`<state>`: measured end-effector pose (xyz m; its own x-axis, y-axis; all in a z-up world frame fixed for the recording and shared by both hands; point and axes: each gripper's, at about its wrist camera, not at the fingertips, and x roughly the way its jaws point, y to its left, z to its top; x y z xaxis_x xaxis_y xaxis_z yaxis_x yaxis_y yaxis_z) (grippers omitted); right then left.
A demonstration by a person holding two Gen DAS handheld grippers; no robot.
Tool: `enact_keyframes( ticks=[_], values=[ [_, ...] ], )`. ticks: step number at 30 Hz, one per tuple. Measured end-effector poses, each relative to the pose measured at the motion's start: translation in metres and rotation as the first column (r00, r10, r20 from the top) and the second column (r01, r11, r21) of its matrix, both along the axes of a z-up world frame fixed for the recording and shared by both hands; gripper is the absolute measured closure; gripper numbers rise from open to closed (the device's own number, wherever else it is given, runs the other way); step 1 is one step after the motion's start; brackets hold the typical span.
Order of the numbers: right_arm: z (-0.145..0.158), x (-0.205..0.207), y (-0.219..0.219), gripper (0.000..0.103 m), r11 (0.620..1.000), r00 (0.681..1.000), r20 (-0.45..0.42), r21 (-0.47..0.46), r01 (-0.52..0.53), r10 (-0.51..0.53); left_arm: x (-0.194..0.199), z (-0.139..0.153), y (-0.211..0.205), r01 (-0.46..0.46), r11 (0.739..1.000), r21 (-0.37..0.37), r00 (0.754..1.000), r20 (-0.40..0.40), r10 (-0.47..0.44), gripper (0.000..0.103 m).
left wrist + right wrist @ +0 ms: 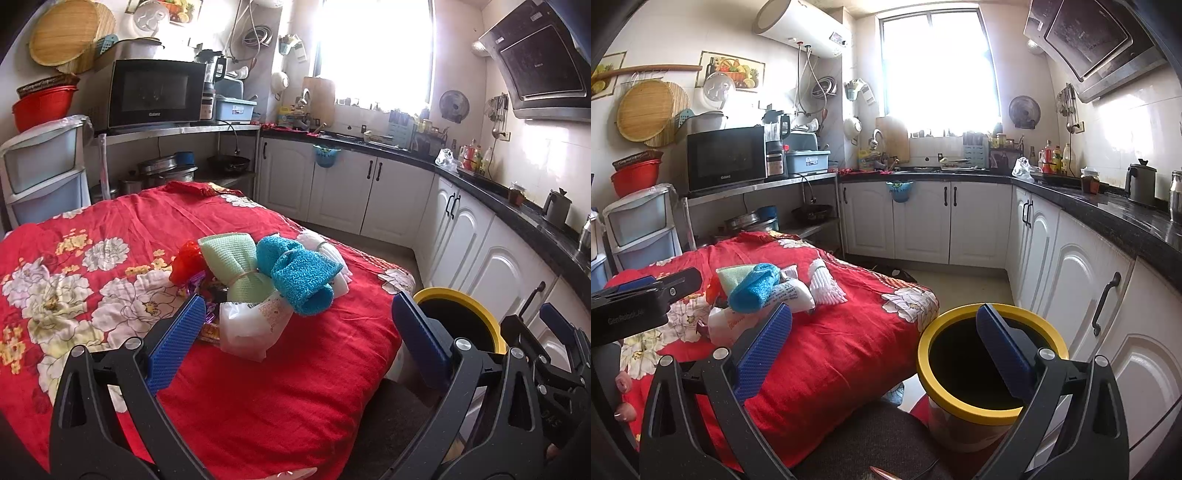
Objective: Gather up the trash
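A heap lies on the red flowered cloth (pixel 258 369): a white plastic bag (pixel 247 328), a red wrapper (pixel 186 260), purple foil scraps (pixel 197 286), a green cloth (pixel 229 254), a blue cloth (pixel 301 275) and a white cloth (pixel 332 254). My left gripper (pixel 299 332) is open, its jaws wide apart, just short of the white bag. My right gripper (pixel 886 343) is open and empty, between the table corner and the yellow-rimmed bin (pixel 979 369). The bin also shows in the left wrist view (pixel 465 317). The heap shows in the right wrist view (pixel 764 291).
White cabinets (pixel 1071 280) under a dark counter (pixel 1108 210) run along the right and back. A shelf with a microwave (pixel 155 92) and plastic drawers (pixel 44 173) stand behind the table. The left gripper's body (pixel 631 306) sits at the left in the right wrist view.
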<state>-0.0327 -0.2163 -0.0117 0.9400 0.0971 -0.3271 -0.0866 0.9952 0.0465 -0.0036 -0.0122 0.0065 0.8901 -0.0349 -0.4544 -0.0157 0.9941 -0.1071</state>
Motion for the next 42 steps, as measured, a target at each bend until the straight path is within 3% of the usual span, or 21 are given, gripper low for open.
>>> enact_keyframes(
  ticks=[28,42],
  values=[
    [0.003,0.000,0.000,0.006,1.000,1.000,0.003,0.000,-0.008,0.008,0.000,0.001,0.001,-0.008,1.000,-0.003,1.000,0.002,0.008,0.010],
    [0.018,0.022,0.012,0.006,0.996,0.996,-0.007,0.007,-0.089,0.089,0.011,-0.001,0.036,-0.072,0.996,-0.045,0.997,-0.019,0.071,0.010]
  ],
)
